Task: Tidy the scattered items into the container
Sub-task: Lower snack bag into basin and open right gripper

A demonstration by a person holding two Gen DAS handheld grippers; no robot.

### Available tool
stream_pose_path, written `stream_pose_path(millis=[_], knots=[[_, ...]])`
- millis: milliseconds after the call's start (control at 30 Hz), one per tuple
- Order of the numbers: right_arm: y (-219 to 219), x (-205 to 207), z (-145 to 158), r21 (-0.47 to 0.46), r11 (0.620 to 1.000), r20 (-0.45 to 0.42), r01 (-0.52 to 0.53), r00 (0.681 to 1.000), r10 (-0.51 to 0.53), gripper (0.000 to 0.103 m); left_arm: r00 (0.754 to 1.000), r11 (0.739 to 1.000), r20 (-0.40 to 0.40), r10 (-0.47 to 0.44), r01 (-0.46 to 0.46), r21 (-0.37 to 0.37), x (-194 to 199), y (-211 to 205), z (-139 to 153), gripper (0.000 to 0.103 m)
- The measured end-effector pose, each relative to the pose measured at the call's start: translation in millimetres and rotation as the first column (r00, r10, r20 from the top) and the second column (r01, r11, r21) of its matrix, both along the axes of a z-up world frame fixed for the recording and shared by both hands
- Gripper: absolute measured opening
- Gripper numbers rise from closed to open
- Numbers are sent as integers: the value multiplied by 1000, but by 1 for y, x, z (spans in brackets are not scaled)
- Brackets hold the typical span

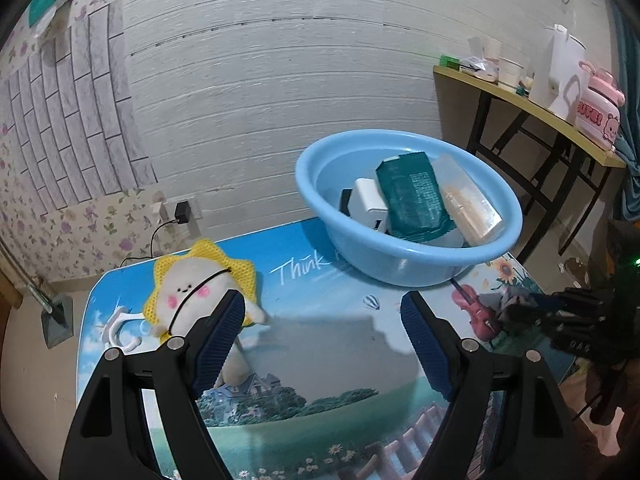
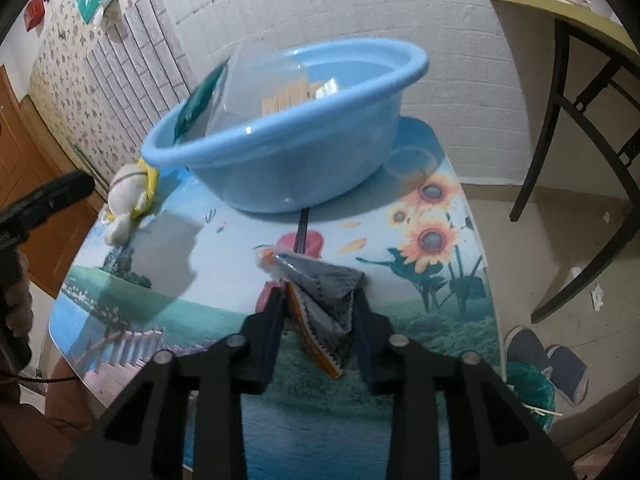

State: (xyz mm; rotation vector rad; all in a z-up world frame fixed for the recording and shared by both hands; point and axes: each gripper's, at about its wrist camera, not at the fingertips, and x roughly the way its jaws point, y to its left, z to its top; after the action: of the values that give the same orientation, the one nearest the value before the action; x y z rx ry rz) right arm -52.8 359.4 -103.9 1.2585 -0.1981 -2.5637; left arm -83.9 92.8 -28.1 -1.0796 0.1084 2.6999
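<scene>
A light blue basin (image 1: 400, 268) stands at the far side of the picture-printed table and holds a green packet (image 1: 412, 196), a white box (image 1: 368, 200) and a clear box of sticks (image 1: 468, 208). My left gripper (image 1: 322, 298) hangs open over the table with nothing between its fingers. A white and yellow plush toy (image 1: 192, 284) lies just beyond its left finger. In the right wrist view the basin (image 2: 300, 160) is straight ahead and the plush toy (image 2: 128, 188) lies to its left. My right gripper (image 2: 319, 292) is shut on a crumpled grey and orange packet (image 2: 320, 276) low over the table.
A white plastic hook (image 1: 120, 320) lies near the table's left edge. A clear round lid (image 2: 410, 160) sits right of the basin. A yellow-topped side table (image 1: 520, 100) with cups and a pink container stands to the right. Shoes (image 2: 548, 360) lie on the floor.
</scene>
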Motion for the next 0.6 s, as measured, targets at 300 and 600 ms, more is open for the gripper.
stream_pose_path(millis=[300, 600], knots=[[13, 19, 49, -40, 999, -120, 30, 992, -35, 25, 999, 999, 10, 31, -31, 15, 3, -19, -8, 80], [3, -24, 91, -76, 997, -211, 34, 976, -50, 25, 998, 998, 16, 58, -59, 18, 4, -32, -12, 80]])
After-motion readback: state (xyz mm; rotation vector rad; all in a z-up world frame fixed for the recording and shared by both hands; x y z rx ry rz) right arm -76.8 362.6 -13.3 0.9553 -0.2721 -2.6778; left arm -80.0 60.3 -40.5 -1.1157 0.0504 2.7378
